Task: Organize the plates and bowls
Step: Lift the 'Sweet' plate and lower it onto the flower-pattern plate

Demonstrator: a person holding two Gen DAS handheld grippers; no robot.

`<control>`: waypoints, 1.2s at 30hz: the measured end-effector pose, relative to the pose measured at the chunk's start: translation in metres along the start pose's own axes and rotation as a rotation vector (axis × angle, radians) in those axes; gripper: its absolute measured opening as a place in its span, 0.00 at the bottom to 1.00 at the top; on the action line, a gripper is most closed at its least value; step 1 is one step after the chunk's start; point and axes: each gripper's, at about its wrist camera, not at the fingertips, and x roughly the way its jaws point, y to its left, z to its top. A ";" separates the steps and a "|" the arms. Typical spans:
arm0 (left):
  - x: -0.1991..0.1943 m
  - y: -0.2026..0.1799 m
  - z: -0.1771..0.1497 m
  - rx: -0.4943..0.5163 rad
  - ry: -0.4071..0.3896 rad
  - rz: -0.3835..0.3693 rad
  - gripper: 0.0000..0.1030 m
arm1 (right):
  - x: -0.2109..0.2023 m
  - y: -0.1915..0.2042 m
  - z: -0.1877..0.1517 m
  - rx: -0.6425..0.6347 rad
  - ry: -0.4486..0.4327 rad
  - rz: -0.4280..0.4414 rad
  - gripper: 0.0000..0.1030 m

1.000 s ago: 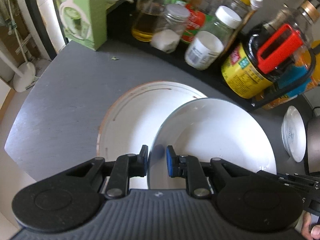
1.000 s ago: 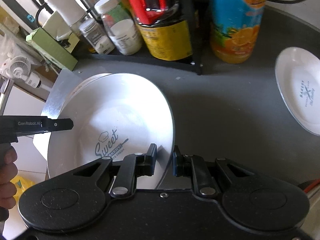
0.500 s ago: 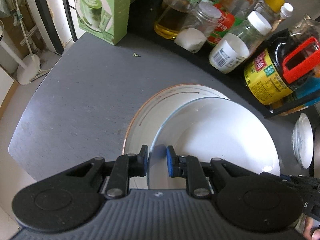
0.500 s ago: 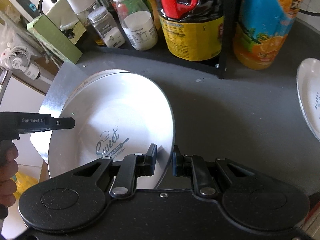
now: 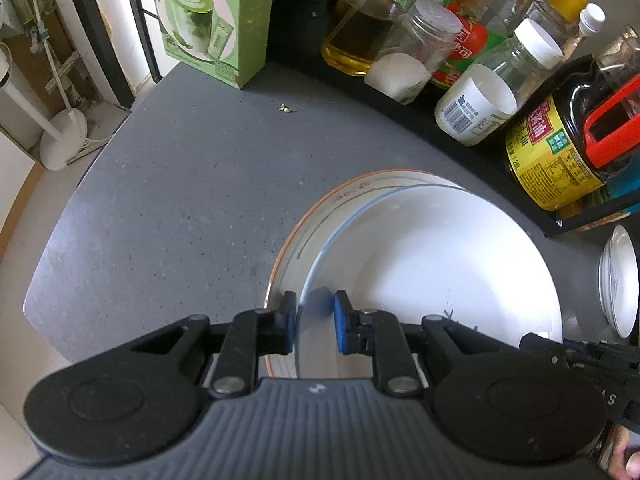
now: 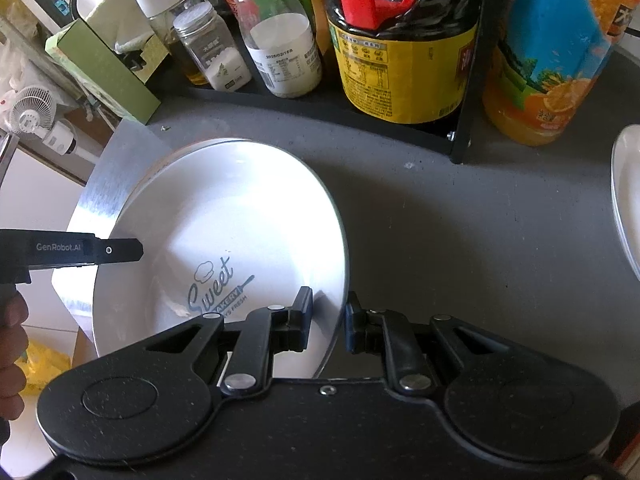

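Left wrist view: your left gripper (image 5: 313, 320) has its blue pads clamped on the near rim of the white plate (image 5: 432, 264), one pad inside, one outside. That plate sits over a larger orange-rimmed plate (image 5: 316, 216) on the grey counter (image 5: 168, 200); whether the two touch, you cannot tell here. The rim lettering on the lower plate is too small to read. Farther out stand a green latte box (image 5: 216, 20) and a dark bottle with a yellow label (image 5: 560, 152). A small white dish (image 5: 620, 276) shows at the right edge.

Right wrist view: your right gripper (image 6: 326, 322) is pinched on the opposite rim of the same plate (image 6: 224, 224). Only here can you read its print, "Sweet BAKERY", with "FRESH" below. Your left tool's arm (image 6: 72, 248) reads "GenRobot.AI", with your hand (image 6: 10, 344) beneath it. An orange juice bottle (image 6: 548, 64) stands only in this view.
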 end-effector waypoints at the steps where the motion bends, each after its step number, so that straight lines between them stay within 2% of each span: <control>1: 0.000 0.000 0.000 -0.001 0.001 0.002 0.18 | 0.000 0.000 0.000 0.002 0.001 0.001 0.16; 7: -0.002 -0.002 -0.001 -0.001 0.003 0.014 0.17 | -0.001 -0.004 -0.003 0.011 -0.003 0.014 0.16; 18: -0.022 -0.014 -0.002 0.046 -0.069 0.071 0.21 | 0.000 -0.006 -0.002 0.020 -0.007 0.034 0.15; 25: -0.023 -0.015 -0.008 0.060 -0.074 0.116 0.39 | -0.013 -0.013 -0.009 0.031 -0.033 0.051 0.16; 36: -0.018 0.000 -0.015 0.011 -0.050 0.126 0.39 | -0.009 -0.007 -0.017 0.007 -0.031 0.065 0.09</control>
